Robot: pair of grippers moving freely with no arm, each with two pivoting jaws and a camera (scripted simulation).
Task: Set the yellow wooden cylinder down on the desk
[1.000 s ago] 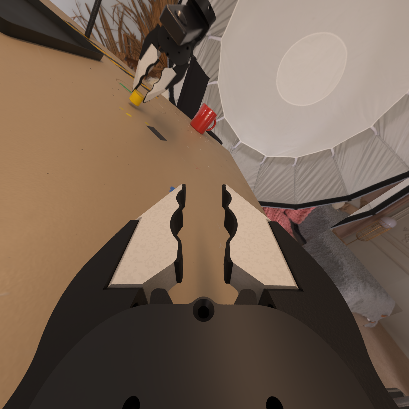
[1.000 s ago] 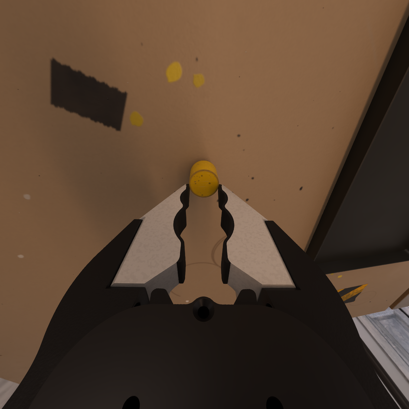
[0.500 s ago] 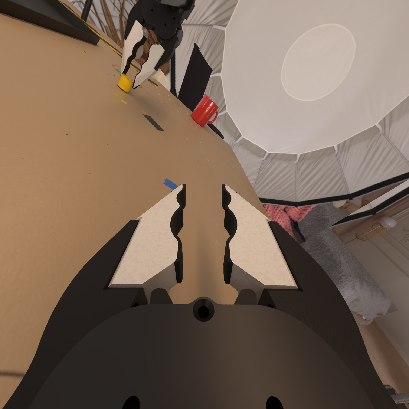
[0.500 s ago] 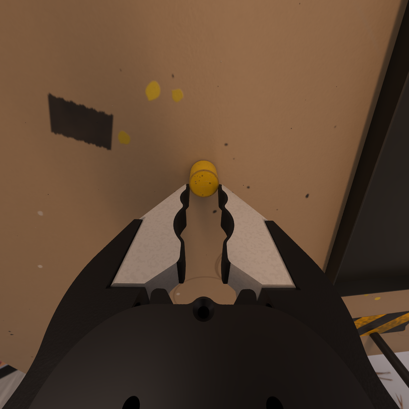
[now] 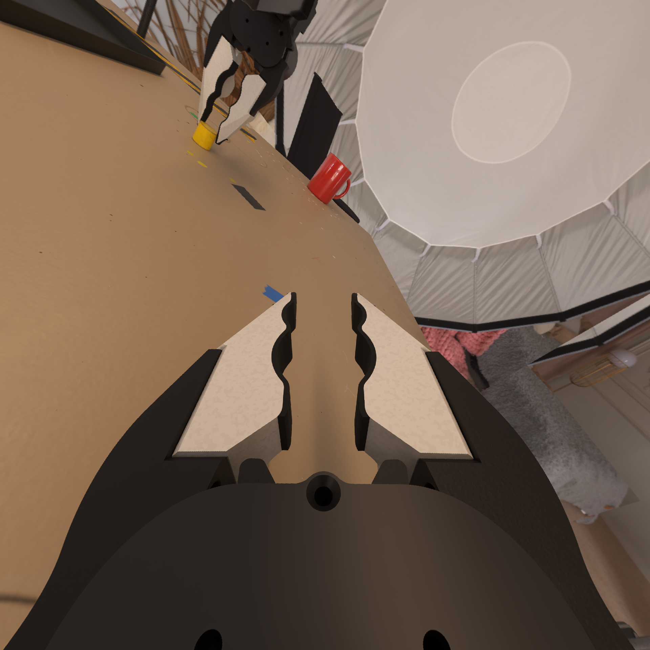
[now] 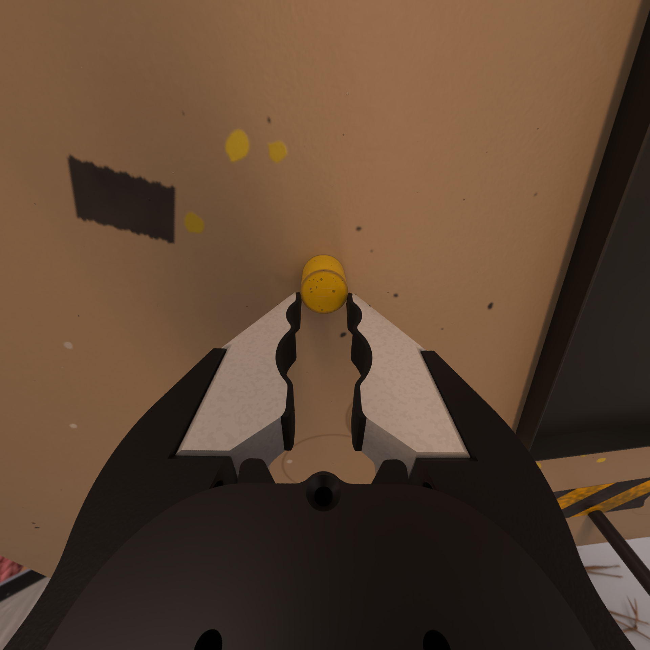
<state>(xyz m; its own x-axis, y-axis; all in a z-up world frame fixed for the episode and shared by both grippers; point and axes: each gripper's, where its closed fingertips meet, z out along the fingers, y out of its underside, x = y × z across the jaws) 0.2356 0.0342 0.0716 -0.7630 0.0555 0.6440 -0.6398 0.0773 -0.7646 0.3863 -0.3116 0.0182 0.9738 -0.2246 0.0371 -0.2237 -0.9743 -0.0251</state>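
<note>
Mug: a red mug [image 5: 329, 177] stands at the desk's edge, right of upper centre in the left wrist view; its inside is turned away, so any contents cannot be made out.
Cylinder: the yellow wooden cylinder [image 6: 324, 283] sits just above centre in the right wrist view, at the fingertips; in the left wrist view [image 5: 204, 135] it is in the upper left, its base on the desk [image 5: 105, 263].
Right gripper: the right gripper [image 6: 324, 297] has a tip either side of the cylinder's top; a thin gap seems to show at each side, but whether the pads press it cannot be told.
Left gripper: the left gripper [image 5: 323, 297] is parted with only bare desk between its fingers, low over the lower centre.
Hidden: a blue scrap [image 5: 272, 293] is partly covered by the left fingertip; the right gripper's body is cut off by the top edge in the left wrist view.
Desk marks: a black tape strip [image 6: 123, 198] at left and yellow spots [image 6: 237, 145] above centre.
Change: half a second ago the fingers sat tight on the cylinder; they now stand a little wider. The tape and spots have shifted rightward in the frame.
</note>
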